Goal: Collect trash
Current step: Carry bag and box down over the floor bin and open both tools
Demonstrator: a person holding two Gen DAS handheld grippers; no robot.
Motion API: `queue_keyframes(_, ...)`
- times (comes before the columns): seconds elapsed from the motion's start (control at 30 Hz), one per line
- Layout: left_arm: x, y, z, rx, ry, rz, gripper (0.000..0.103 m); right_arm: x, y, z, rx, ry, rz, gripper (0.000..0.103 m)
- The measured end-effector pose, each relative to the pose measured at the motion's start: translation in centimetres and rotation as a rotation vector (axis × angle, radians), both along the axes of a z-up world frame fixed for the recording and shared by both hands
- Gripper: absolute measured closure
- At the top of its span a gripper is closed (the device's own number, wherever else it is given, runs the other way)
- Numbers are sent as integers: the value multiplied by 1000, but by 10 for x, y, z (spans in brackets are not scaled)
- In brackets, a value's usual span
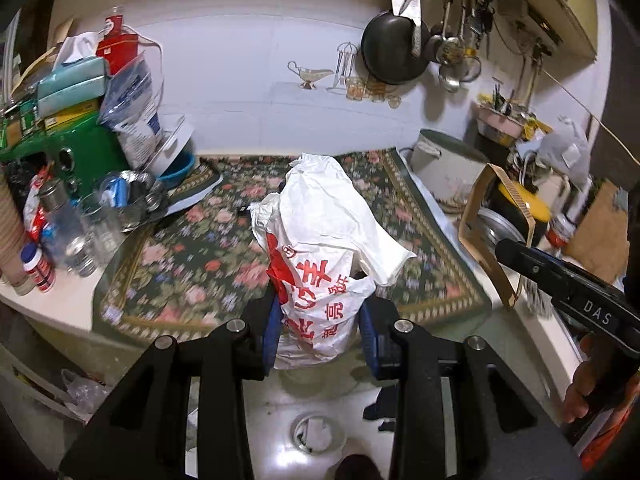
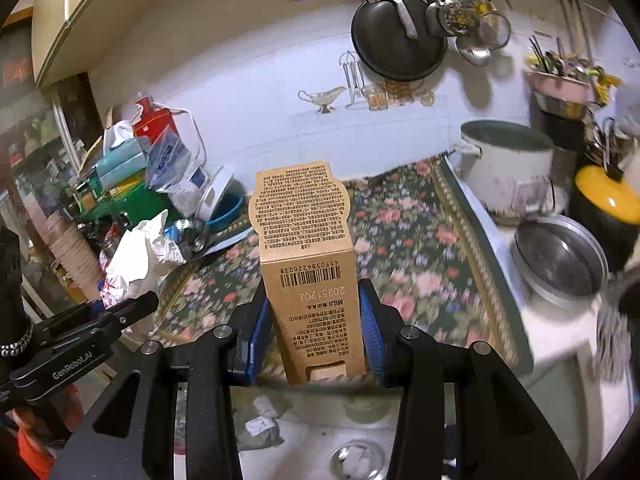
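My left gripper (image 1: 320, 324) is shut on a crumpled white plastic bag with red lettering (image 1: 328, 240), held up over the front edge of a counter. The same bag (image 2: 136, 264) appears at the left of the right wrist view, with the left gripper (image 2: 116, 316) below it. My right gripper (image 2: 312, 320) is shut on a tall brown cardboard box (image 2: 308, 256) printed with a barcode and small text, its top flap standing up. In the left wrist view the box (image 1: 492, 232) shows at the right, with a hand (image 1: 588, 384) on the right tool's handle.
A floral cloth (image 2: 412, 256) covers the counter. At left stand a green box (image 1: 84, 152), tissue packs, jars and bottles. At right are a white pot (image 2: 508, 164), a steel bowl (image 2: 560, 256) and a yellow-lidded pot (image 2: 608, 200). A black pan (image 2: 396, 36) and utensils hang on the wall. The white floor below has a drain (image 1: 318, 434).
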State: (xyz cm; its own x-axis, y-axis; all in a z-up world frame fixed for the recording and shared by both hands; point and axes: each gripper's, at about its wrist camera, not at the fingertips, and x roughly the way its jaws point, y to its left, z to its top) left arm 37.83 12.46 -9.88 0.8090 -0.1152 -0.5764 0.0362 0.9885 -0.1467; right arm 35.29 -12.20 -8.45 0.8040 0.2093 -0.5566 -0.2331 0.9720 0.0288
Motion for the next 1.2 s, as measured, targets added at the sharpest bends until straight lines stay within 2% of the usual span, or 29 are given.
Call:
queue_keyframes(0.23,-51,20,-23,7,77,-43,69,-56,26,-23,19,53,-59,65)
queue_keyframes(0.37,-67,21,-46,-29,138,-53,69,-73,31,-41,5,117,-76,65)
queue_keyframes(0.53,-72,12,-87,-55,210,-47,69,-85,30,-68,-35,185,-86,65)
queue_keyframes(0.67,-71,1,-136,-66,287,-31,69,-84,19,-104,-69,257,-85,65)
queue_keyframes(0.9,-68,-21,-239,-87,395,25,69,-70,-18,-192,-108,396,-63,65)
queue_keyframes(1.2,-61,-41,-390,-111,515,76,69,-46,-66,-348,-176,544,-44,65)
